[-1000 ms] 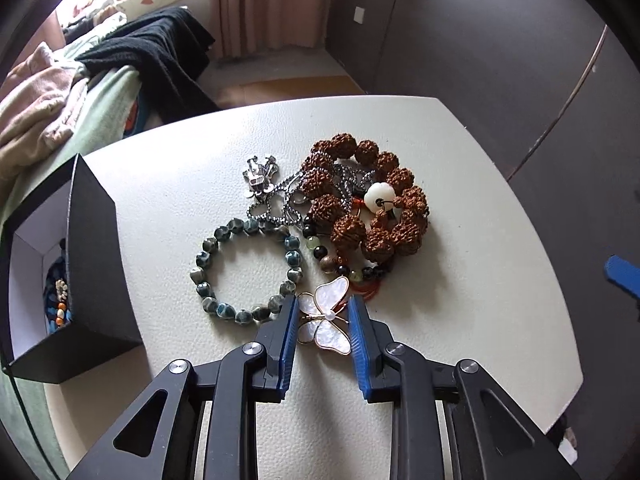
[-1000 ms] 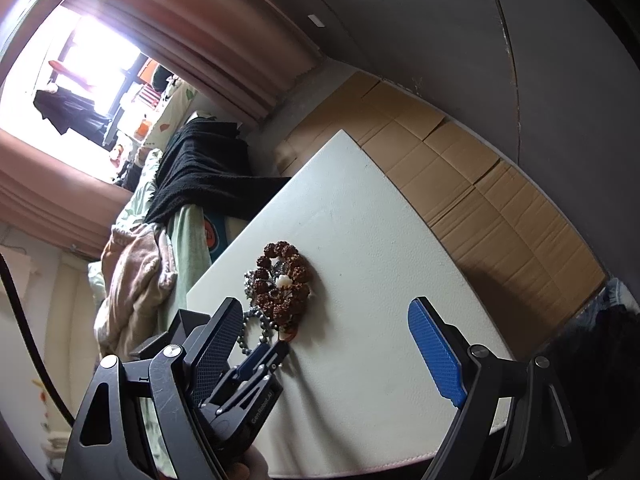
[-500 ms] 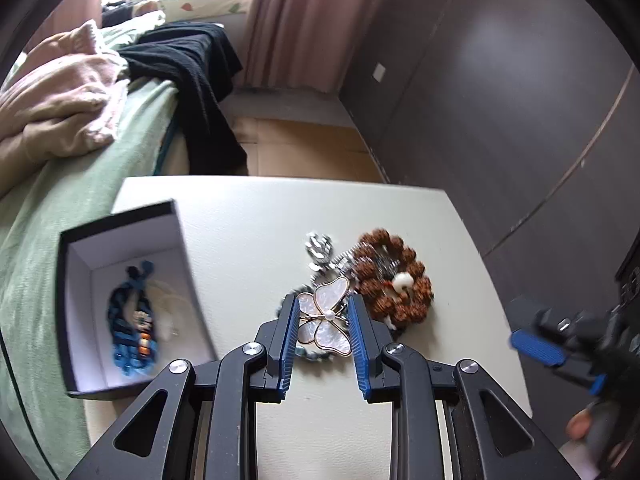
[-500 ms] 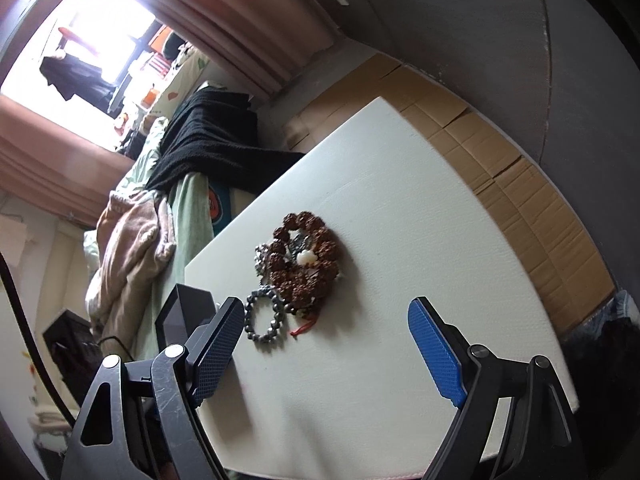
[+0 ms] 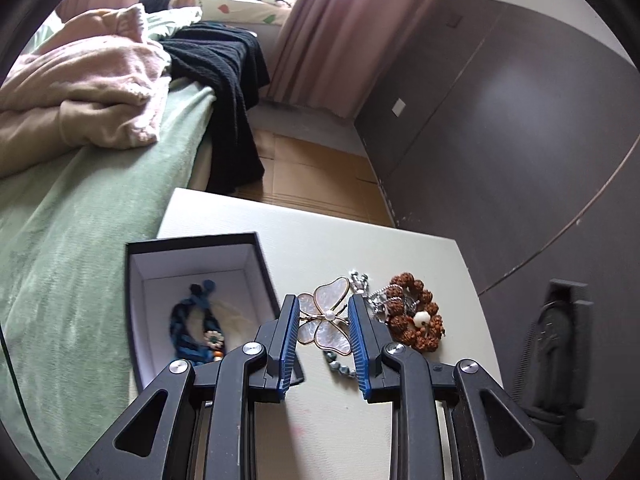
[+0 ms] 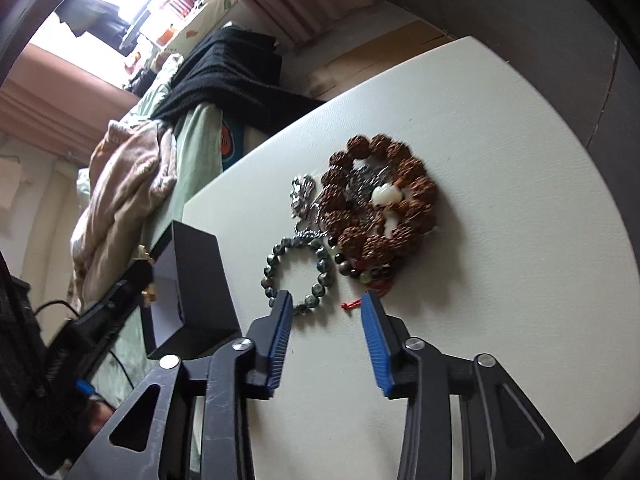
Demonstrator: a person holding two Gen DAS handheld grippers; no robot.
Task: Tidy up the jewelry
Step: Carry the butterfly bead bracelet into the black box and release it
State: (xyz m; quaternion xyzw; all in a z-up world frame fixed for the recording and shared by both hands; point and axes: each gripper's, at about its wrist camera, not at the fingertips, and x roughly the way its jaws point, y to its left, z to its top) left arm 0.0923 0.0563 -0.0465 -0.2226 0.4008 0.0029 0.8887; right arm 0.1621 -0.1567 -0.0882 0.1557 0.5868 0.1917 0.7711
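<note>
- The butterfly (image 5: 325, 322), pearly wings in a gold rim, is pinched in the left tongs (image 5: 323, 320), above the worktop (image 5: 352, 248) just right of the box (image 5: 192, 246).
- The box is black outside, white inside, and open-topped, with a blue braid (image 5: 188, 328) in it; it sits at the worktop's left edge beside the bed (image 5: 80, 208).
- The right tongs (image 6: 326, 308) are spread and hold nothing, near the grey bead ring (image 6: 298, 274).
- The knobbly brown beads (image 6: 380, 196) lie mid-worktop, with bare surface to their right.

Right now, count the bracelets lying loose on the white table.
2: the brown rough-seed bead bracelet and the grey-green stone bead bracelet beside it. Others may hide beneath the seed beads.
</note>
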